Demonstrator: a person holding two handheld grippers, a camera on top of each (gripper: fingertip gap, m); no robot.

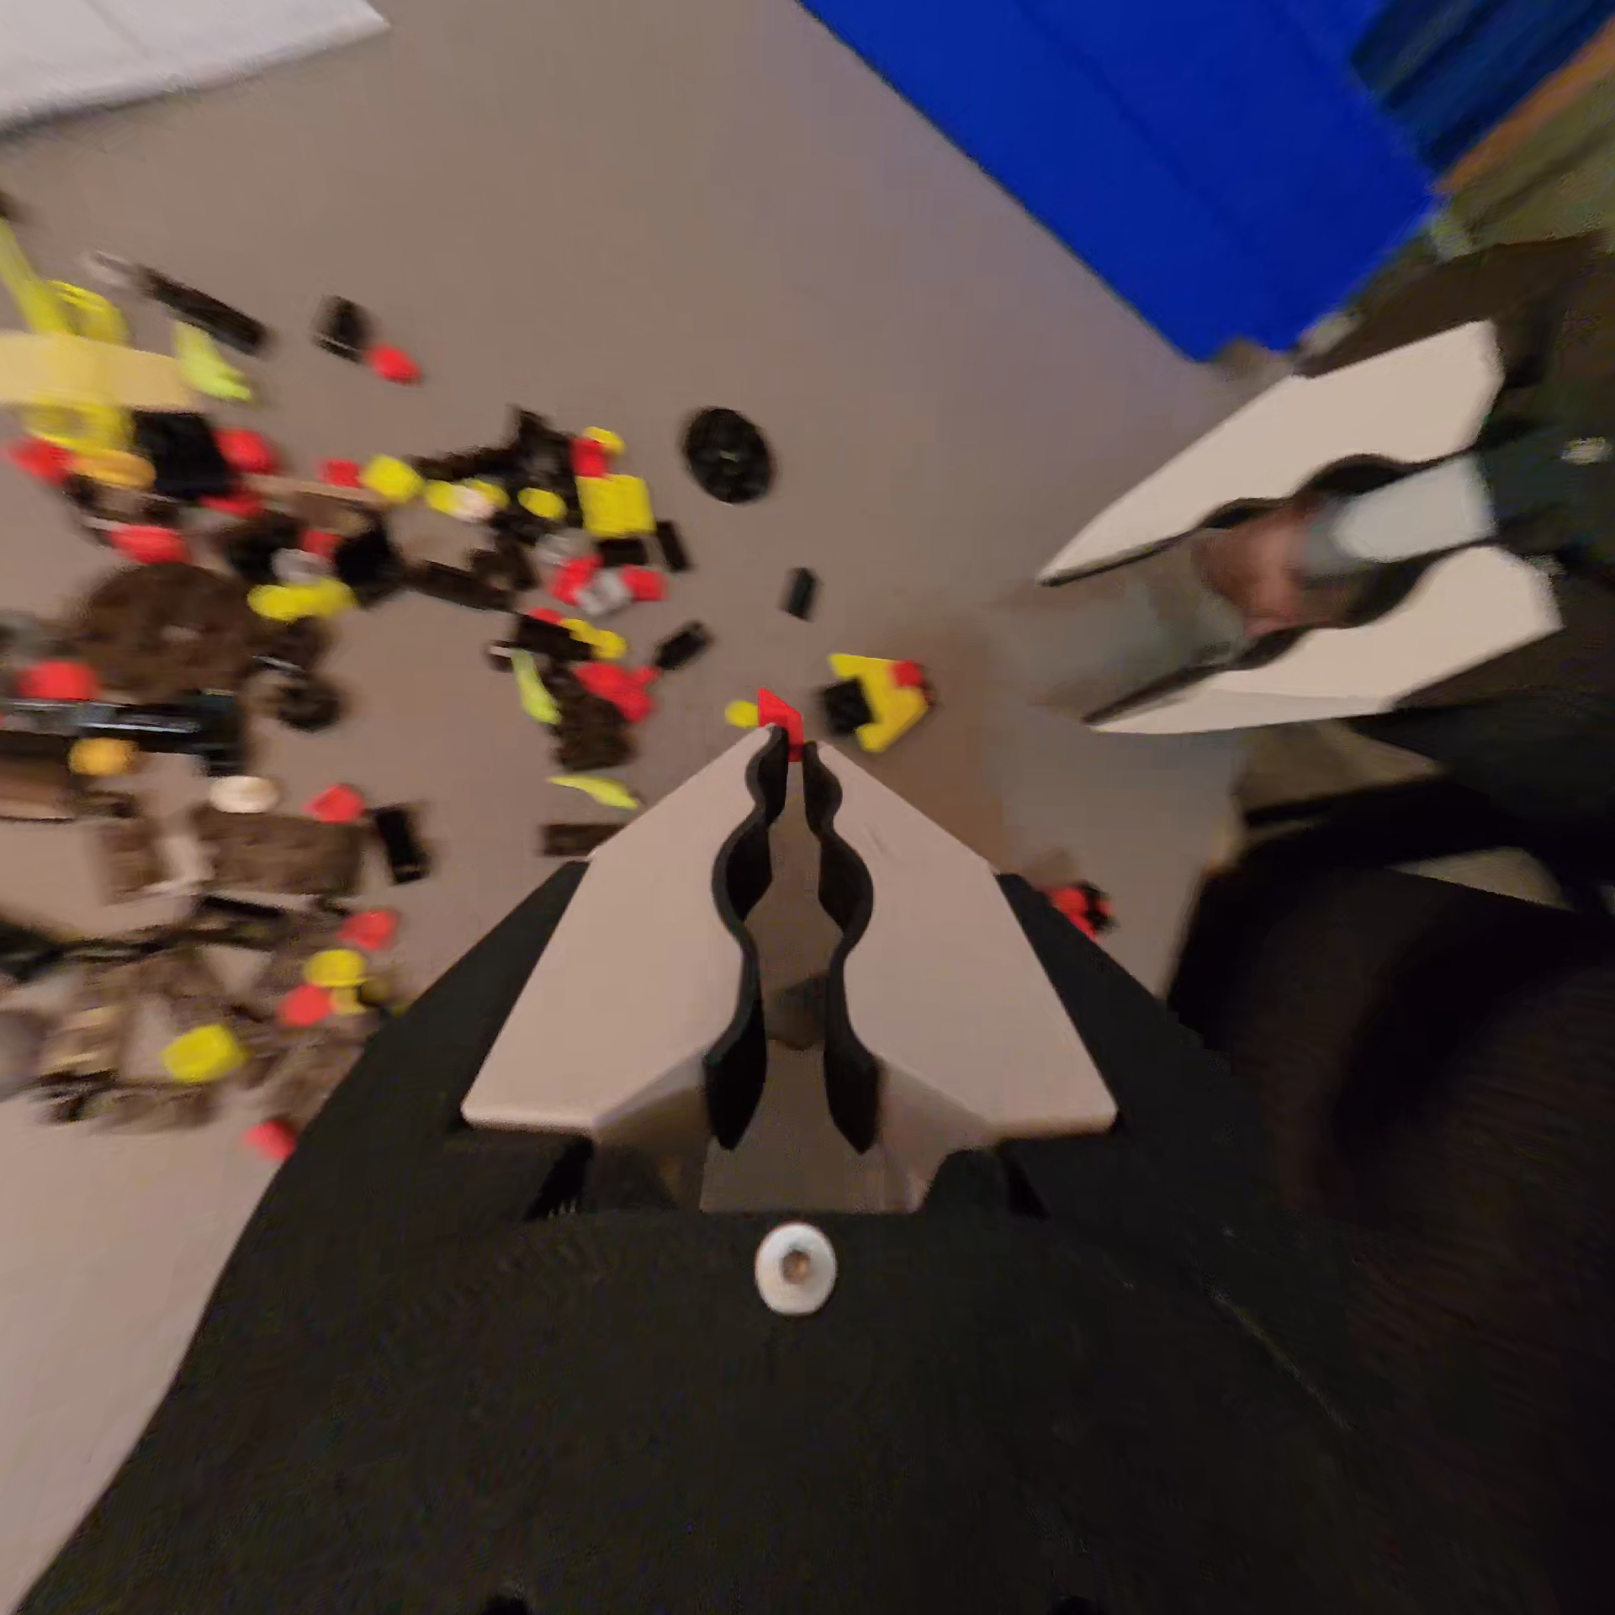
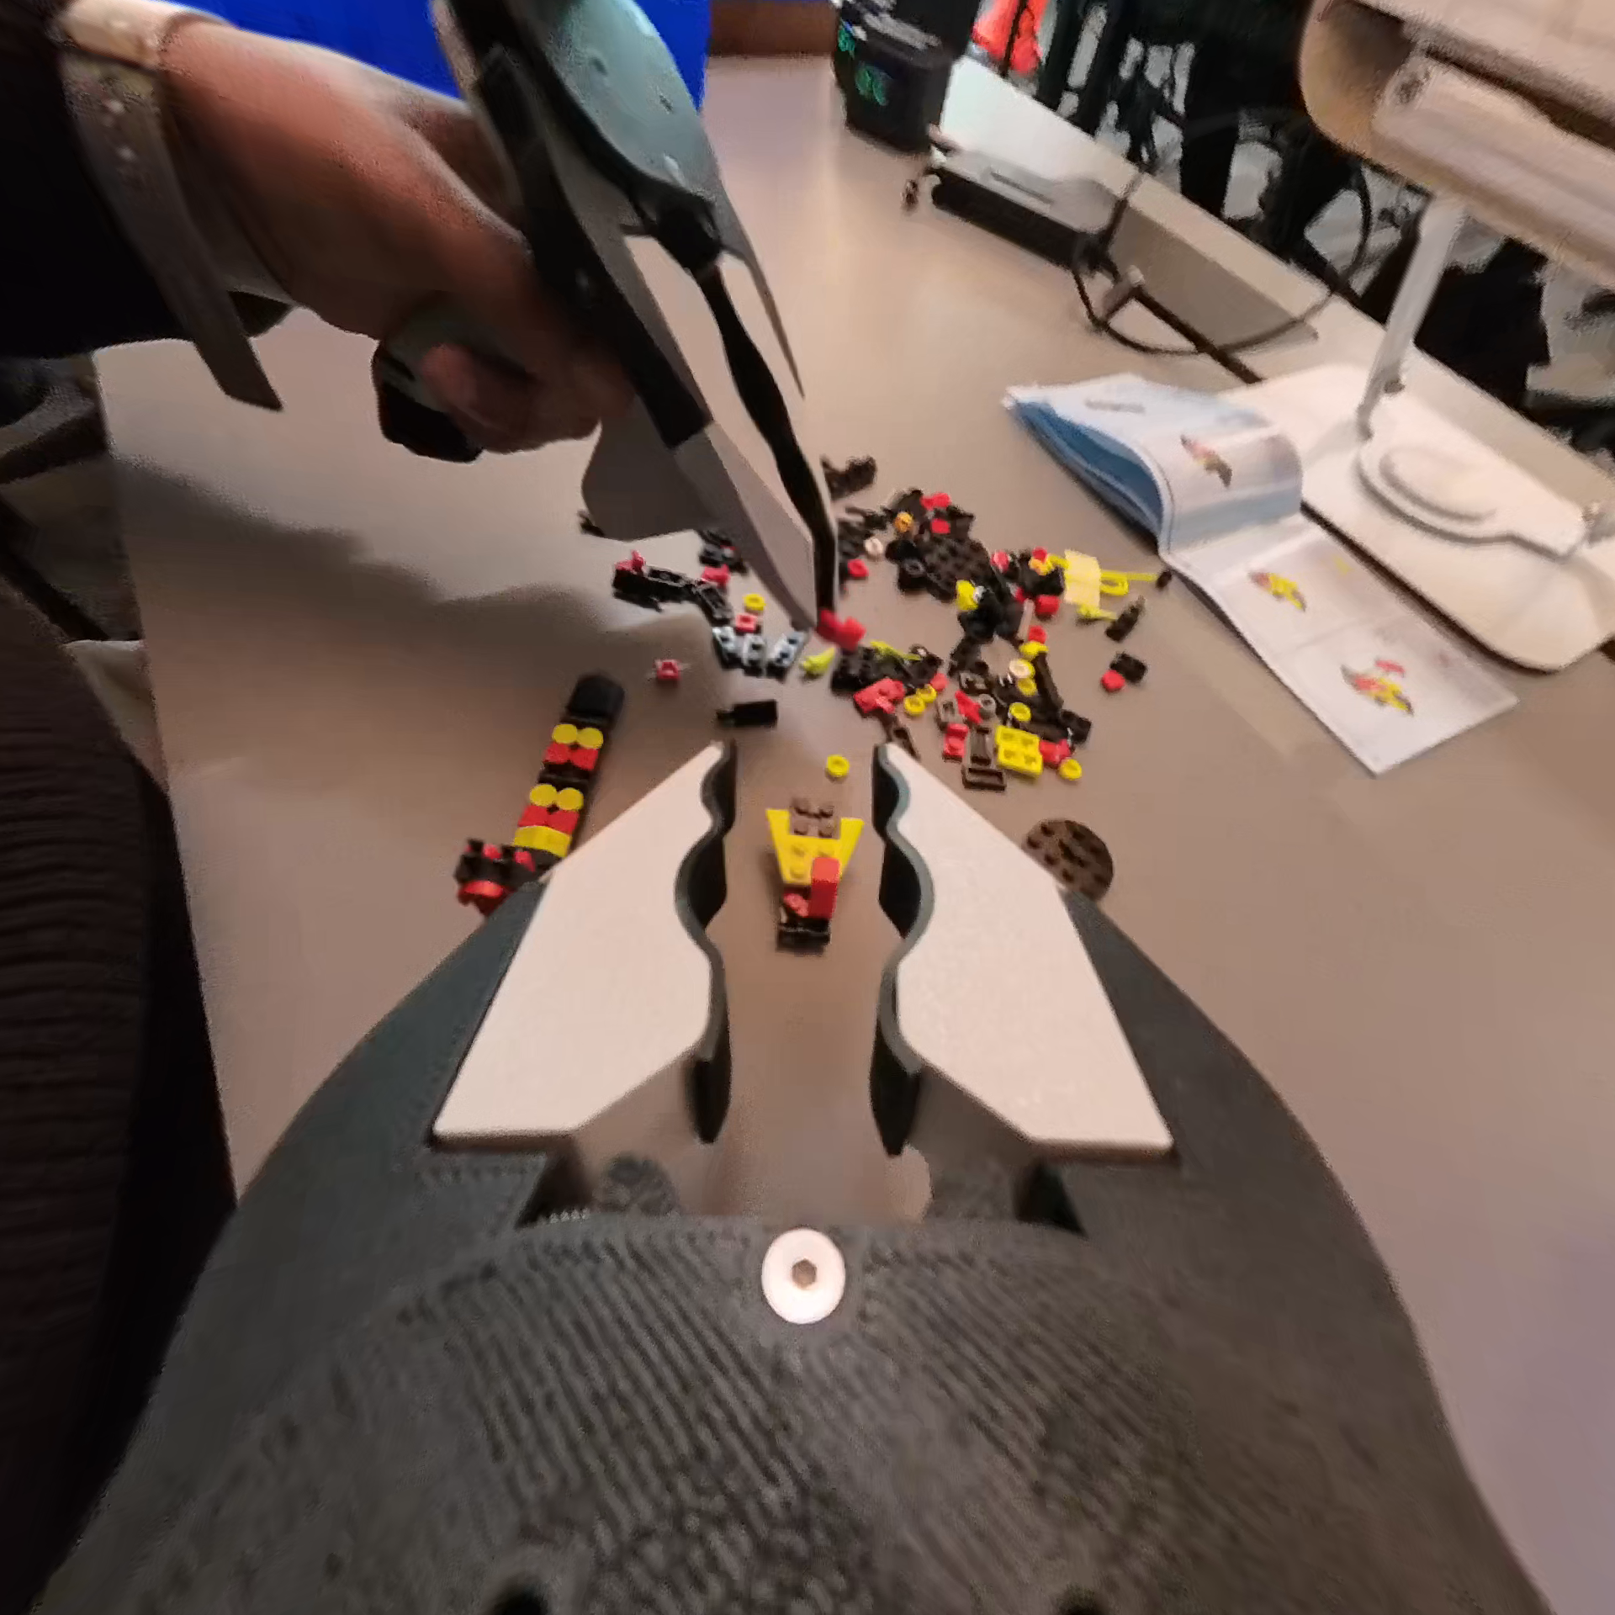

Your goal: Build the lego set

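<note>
My left gripper (image 1: 789,743) is shut on a small red lego piece (image 1: 780,712), held above the table; it also shows in the right wrist view (image 2: 821,616) with the red piece (image 2: 841,627) at its tip. My right gripper (image 2: 802,756) is open and empty, its jaws on either side of a small yellow, red and black sub-assembly (image 2: 808,861) lying on the table. That sub-assembly also shows in the left wrist view (image 1: 878,703). A pile of loose red, yellow and black pieces (image 2: 961,629) lies beyond. The right gripper appears in the left wrist view (image 1: 1062,647).
A long black, red and yellow built strip (image 2: 551,808) lies at the left. A round black plate (image 2: 1070,856) sits right of my right gripper. An open instruction booklet (image 2: 1267,559) and a white lamp base (image 2: 1486,542) lie at the right. A blue box (image 1: 1180,149) stands at the back. About 6 cm separates my left fingertips from my right.
</note>
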